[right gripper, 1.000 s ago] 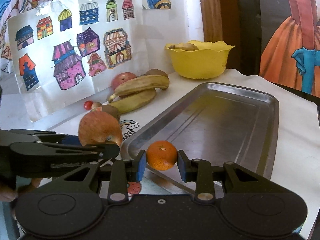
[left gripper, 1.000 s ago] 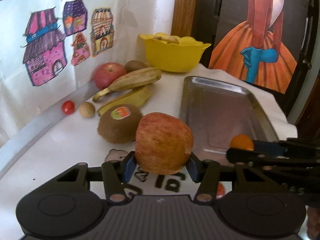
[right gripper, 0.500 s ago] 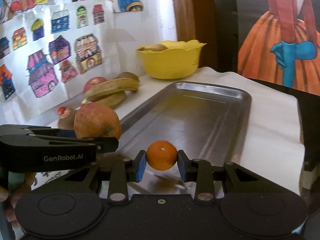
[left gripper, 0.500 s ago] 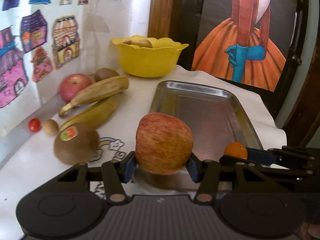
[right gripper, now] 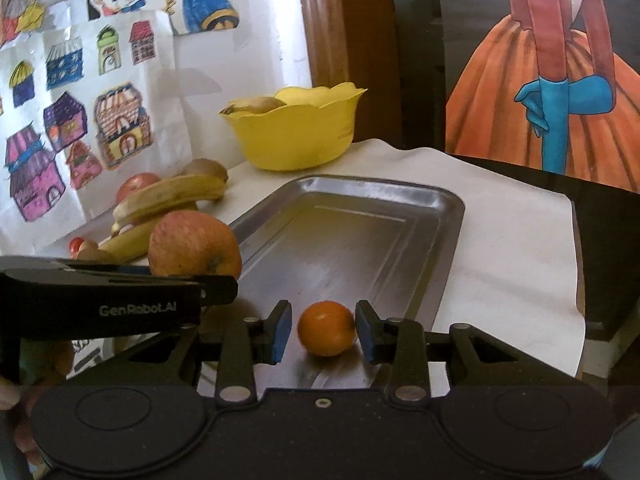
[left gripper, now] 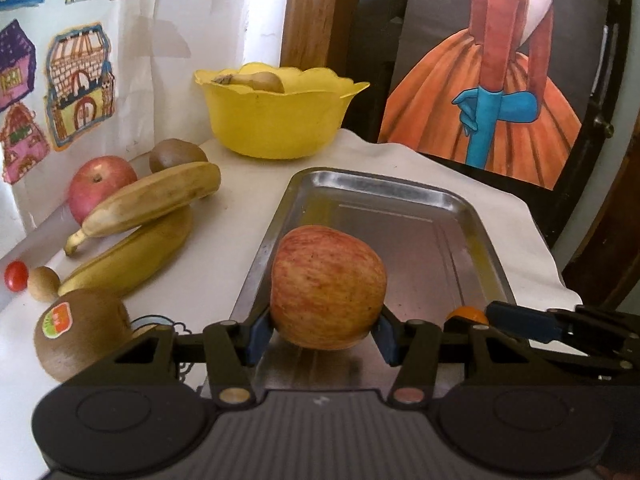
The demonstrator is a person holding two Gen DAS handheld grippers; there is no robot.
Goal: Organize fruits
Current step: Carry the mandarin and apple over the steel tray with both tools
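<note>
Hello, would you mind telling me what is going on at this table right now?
A person with two handheld grippers is sorting fruit onto a metal tray. The left gripper holds an apple over the tray's near end. The right gripper is open around an orange lying in the tray. Bananas wait alongside.

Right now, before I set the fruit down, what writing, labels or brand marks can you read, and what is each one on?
"GenRobot.AI": white letters on the side of the left gripper, seen from the right wrist view.
Sticker on the kiwi: red and green, print too blurred to read.
Printed marks on the white cloth beside the tray: mostly hidden, unreadable.
Nothing else readable.
</note>
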